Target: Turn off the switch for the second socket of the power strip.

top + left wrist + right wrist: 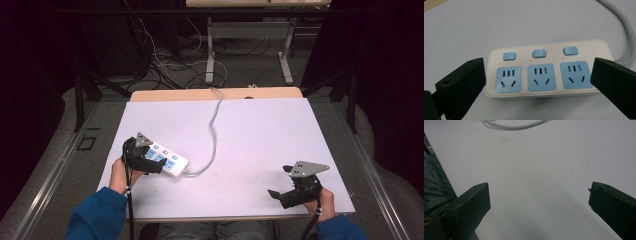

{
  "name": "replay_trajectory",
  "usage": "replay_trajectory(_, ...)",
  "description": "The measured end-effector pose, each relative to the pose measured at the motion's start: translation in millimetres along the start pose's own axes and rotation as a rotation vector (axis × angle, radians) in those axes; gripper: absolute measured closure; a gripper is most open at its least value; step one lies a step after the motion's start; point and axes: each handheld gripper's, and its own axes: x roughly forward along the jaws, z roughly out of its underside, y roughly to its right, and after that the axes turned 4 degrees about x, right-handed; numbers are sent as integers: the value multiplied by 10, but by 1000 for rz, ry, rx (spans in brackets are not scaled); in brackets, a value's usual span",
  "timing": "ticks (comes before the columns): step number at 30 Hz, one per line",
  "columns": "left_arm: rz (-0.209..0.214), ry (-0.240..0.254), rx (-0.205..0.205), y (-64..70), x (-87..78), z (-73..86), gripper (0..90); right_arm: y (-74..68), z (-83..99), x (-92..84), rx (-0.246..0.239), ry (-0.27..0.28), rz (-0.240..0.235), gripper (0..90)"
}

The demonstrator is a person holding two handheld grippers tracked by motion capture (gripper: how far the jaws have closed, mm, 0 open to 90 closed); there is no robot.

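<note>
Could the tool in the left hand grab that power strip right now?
Probably yes: the left tool is open, its jaws standing either side of the power strip, with nothing between them.

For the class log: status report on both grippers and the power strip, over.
Left gripper open, jaws flanking power strip. Right gripper open over bare table. Nothing in the way.

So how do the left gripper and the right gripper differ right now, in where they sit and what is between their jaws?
The left gripper sits over the power strip, jaws flanking its two ends; the right gripper is over bare table, nothing between its jaws. The left is at the table's left side, the right near the front right corner. Both are open, each held in a hand.
</note>
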Motion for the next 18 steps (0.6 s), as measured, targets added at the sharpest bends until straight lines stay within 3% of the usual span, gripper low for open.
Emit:
replay_trajectory(11,2,-8,2,41,-131,119,3,5,-1,1,-9,0,-4,31)
replay_trajectory(18,-18,6,2,76,-230,214,3,4,-1,0,-10,0,-3,32)
